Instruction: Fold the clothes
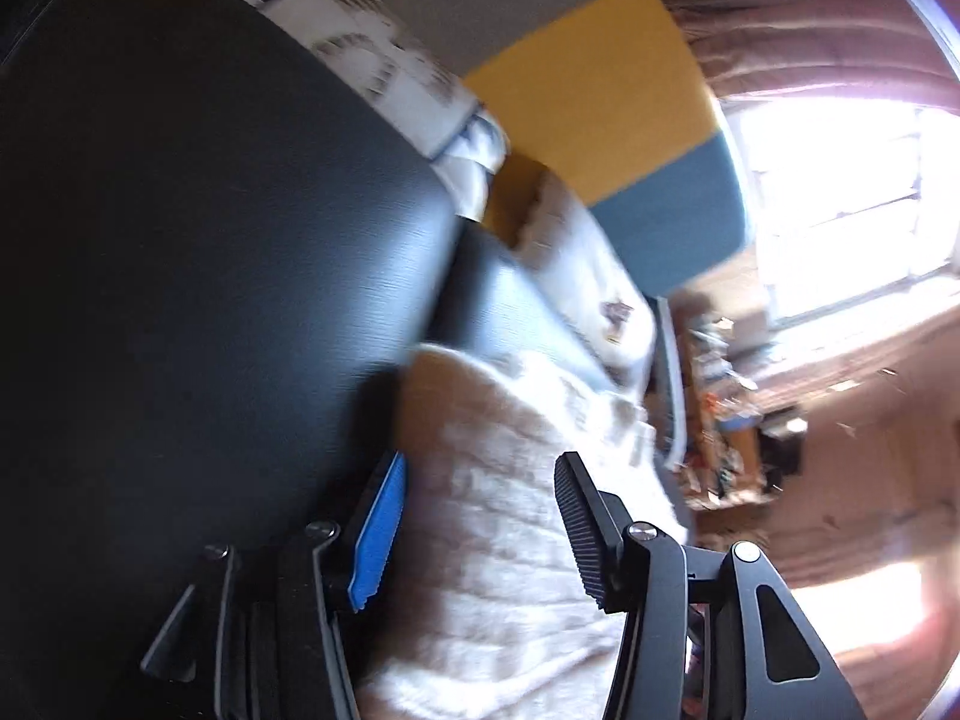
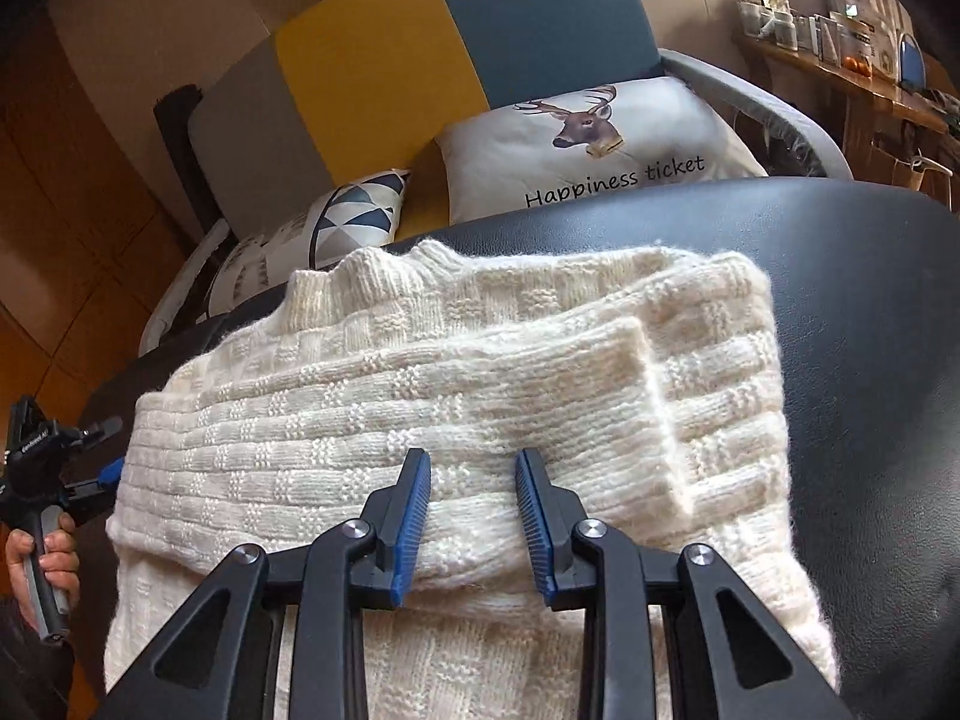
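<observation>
Open right hand-held gripper [image 2: 473, 519] over cream sweater [image 2: 456, 396] on black leather surface [image 2: 870, 312], sofa [image 2: 420, 48] behind.

Deer cushion [image 2: 606, 144] (lettered), striped sofa [image 2: 372, 66].

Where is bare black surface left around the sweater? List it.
Bare black leather surface lies right of the cream knitted sweater, and a narrow strip runs behind its collar, before the deer-print cushion. The near side is crowded: the sweater overhangs there under the right hand-held gripper; the left hand-held gripper is at its left edge.
</observation>
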Motion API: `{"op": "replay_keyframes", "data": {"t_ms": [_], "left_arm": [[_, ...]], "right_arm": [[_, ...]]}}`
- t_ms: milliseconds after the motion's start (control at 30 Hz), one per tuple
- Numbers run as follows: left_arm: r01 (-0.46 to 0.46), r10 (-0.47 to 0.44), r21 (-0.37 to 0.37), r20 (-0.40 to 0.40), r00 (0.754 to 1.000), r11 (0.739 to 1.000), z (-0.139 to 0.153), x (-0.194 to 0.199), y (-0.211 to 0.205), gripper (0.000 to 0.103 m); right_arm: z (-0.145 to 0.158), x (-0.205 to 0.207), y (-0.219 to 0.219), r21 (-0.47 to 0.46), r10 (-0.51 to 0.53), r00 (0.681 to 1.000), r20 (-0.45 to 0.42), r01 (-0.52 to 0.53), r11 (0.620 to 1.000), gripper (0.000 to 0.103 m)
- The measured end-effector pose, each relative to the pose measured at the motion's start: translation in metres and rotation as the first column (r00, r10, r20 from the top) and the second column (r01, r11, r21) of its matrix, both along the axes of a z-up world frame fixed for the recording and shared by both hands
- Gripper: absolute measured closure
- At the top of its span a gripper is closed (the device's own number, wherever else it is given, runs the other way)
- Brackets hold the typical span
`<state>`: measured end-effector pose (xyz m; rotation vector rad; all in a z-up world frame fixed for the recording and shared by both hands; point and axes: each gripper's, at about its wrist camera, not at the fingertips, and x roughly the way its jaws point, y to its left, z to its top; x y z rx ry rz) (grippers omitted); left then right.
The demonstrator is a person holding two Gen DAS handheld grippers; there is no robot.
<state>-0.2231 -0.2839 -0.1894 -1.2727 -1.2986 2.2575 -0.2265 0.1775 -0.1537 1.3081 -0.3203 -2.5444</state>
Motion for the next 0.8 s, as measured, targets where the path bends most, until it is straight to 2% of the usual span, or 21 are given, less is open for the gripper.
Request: {"op": "replay_keyframes", "data": {"t_ms": [67, 167, 200, 233, 267, 300, 400, 467, 500, 533, 567, 733, 800], "left_arm": [[0.023, -0.023, 0.045, -0.008, 1.000, 0.999, -0.006, -0.009, 0.002, 0.053], [0.027, -0.022, 0.146, -0.033, 0.999, 0.989, -0.012, -0.010, -0.004, 0.064], [-0.011, 0.017, 0.131, -0.045, 0.999, 0.991, -0.010, -0.008, -0.006, 0.075], [-0.078, 0.080, 0.040, -0.063, 0.995, 0.996, -0.002, -0.001, -0.008, 0.102], [-0.152, 0.141, -0.156, -0.079, 0.987, 0.976, 0.013, 0.009, -0.007, 0.103], [-0.181, 0.158, -0.372, -0.092, 0.983, 0.910, 0.025, 0.013, 0.003, 0.103], [-0.083, 0.064, -0.432, -0.058, 0.996, 0.898, 0.025, 0.011, 0.017, 0.103], [-0.085, 0.068, -0.349, -0.061, 0.996, 0.933, 0.020, 0.007, 0.007, 0.101], [-0.061, 0.053, -0.262, -0.038, 0.998, 0.963, 0.014, 0.001, 0.001, 0.087], [-0.035, 0.033, -0.169, -0.014, 0.999, 0.985, 0.008, -0.005, -0.006, 0.058], [-0.027, 0.025, -0.140, -0.012, 1.000, 0.990, 0.006, -0.009, -0.008, 0.049], [0.008, -0.009, -0.021, -0.010, 1.000, 1.000, -0.002, -0.025, -0.019, 0.047], [0.040, -0.040, -0.026, -0.007, 0.999, 0.999, -0.001, -0.033, -0.012, 0.047]], "right_arm": [[0.000, -0.001, -0.002, 0.017, 0.008, 1.000, -0.005, -0.008, 1.000, 0.073], [-0.003, 0.000, -0.004, 0.031, 0.014, 1.000, -0.018, -0.013, 0.999, 0.073], [-0.005, 0.001, -0.004, 0.029, 0.013, 1.000, -0.024, -0.012, 0.999, 0.073], [-0.006, 0.002, -0.003, 0.023, 0.012, 0.999, -0.031, -0.011, 1.000, 0.073], [-0.007, 0.003, -0.002, 0.016, 0.011, 0.999, -0.033, -0.011, 1.000, 0.073], [-0.008, 0.003, -0.001, 0.007, 0.010, 0.999, -0.030, -0.010, 1.000, 0.073], [-0.008, 0.002, -0.003, 0.020, 0.010, 1.000, -0.019, -0.009, 1.000, 0.073], [-0.007, 0.002, -0.006, 0.042, 0.012, 1.000, -0.021, -0.011, 0.999, 0.073], [-0.007, 0.003, -0.007, 0.054, 0.013, 1.000, -0.022, -0.012, 0.998, 0.073], [-0.007, 0.003, -0.008, 0.061, 0.014, 1.000, -0.023, -0.013, 0.998, 0.073], [-0.007, 0.003, -0.008, 0.061, 0.016, 1.000, -0.024, -0.015, 0.998, 0.073], [-0.008, 0.001, -0.004, 0.048, 0.020, 0.999, -0.026, -0.019, 0.999, 0.073], [-0.007, 0.001, -0.004, 0.045, 0.021, 1.000, -0.022, -0.020, 0.999, 0.073]]}}
